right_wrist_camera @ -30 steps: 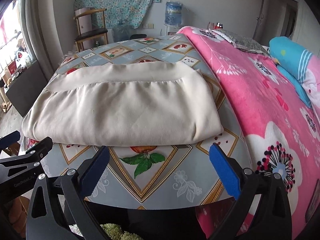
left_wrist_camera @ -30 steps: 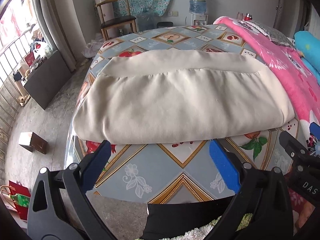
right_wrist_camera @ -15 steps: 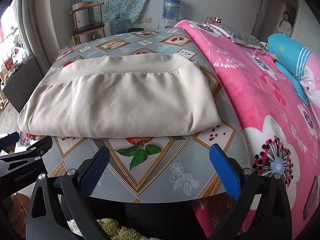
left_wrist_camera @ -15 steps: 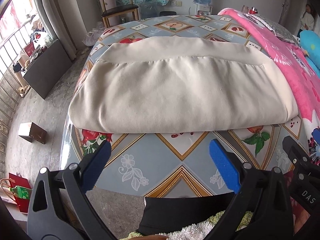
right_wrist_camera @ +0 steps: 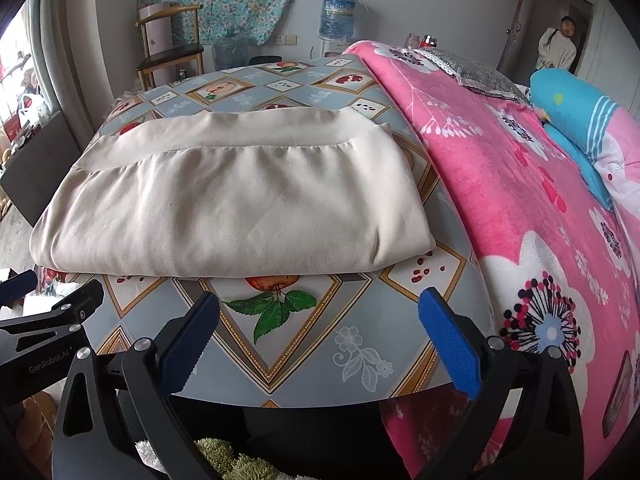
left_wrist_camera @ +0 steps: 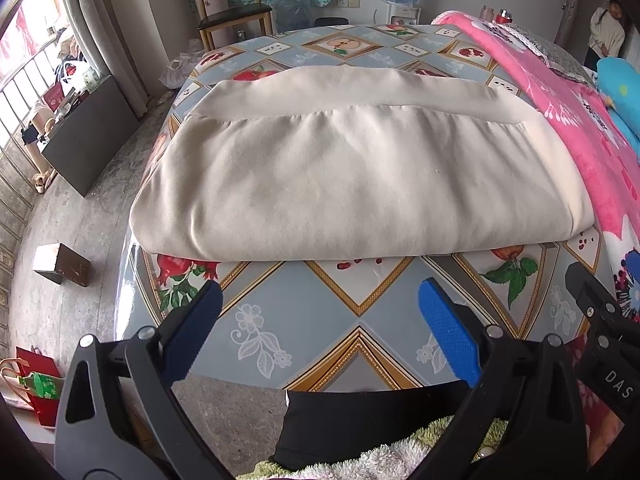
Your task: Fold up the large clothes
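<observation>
cream-coloured garment [left_wrist_camera: 360, 176], folded into a thick rectangular stack, lies flat on the tabletop [left_wrist_camera: 360, 320]. a smooth flat band runs along its far edge; gathered fabric lies on the near side of that band. the near folded edge is rounded and lies parallel to the near tabletop edge, set back from it, with a strip of patterned cover exposed between.

the tabletop carries a glossy blue-grey cover printed with gold diamonds, fruit and white flowers. a pink floral blanket [right_wrist_camera: 520, 200] lies along the right side of the tabletop, just beside the garment's right end; whether the two touch cannot be determined.

left gripper [left_wrist_camera: 320, 326]: blue-padded fingers [left_wrist_camera: 448, 336] spread wide, holding nothing, positioned over the near tabletop edge and clear of the garment. the tip of the other gripper shows at the right edge of this view.

right gripper [right_wrist_camera: 320, 328]: fingers [right_wrist_camera: 448, 336] spread wide, empty, over the near edge, facing the garment's right half and apart from it.

background: a wooden chair [left_wrist_camera: 232, 12] and a water bottle [right_wrist_camera: 338, 10] near the far wall; a person [right_wrist_camera: 558, 46] in a doorway at far right.
</observation>
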`<act>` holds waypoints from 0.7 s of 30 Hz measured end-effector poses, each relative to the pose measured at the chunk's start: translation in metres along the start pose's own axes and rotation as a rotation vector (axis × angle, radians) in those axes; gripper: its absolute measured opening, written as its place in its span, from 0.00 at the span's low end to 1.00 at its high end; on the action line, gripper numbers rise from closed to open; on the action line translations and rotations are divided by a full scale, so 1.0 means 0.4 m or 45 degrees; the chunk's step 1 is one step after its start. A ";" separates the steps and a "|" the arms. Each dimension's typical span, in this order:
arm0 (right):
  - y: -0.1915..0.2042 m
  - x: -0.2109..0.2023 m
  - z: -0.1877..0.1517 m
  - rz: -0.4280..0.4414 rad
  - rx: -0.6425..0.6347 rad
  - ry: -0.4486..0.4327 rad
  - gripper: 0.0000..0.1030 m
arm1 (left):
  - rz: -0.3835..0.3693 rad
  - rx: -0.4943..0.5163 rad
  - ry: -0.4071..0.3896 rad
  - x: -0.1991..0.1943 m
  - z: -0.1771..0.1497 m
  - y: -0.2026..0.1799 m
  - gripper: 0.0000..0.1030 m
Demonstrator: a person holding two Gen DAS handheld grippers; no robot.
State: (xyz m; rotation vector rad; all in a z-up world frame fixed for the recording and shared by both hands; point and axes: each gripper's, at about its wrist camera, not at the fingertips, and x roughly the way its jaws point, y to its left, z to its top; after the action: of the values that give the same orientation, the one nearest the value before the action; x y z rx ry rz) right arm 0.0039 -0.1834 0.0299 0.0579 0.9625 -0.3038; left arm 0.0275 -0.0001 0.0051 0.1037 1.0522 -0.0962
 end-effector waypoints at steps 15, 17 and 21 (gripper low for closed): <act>-0.007 0.007 0.004 -0.018 0.004 0.006 0.94 | -0.003 0.003 -0.003 0.001 -0.001 -0.005 0.92; -0.008 0.007 0.005 -0.023 0.004 0.004 0.94 | -0.004 0.004 -0.003 0.000 -0.001 -0.006 0.92; -0.009 0.005 0.008 -0.033 0.005 0.000 0.94 | -0.006 0.005 -0.003 0.000 -0.001 -0.009 0.92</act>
State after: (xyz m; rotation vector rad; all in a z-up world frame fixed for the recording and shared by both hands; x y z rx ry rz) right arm 0.0067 -0.1878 0.0303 0.0491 0.9632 -0.3297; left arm 0.0267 -0.0036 0.0049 0.1050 1.0498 -0.1027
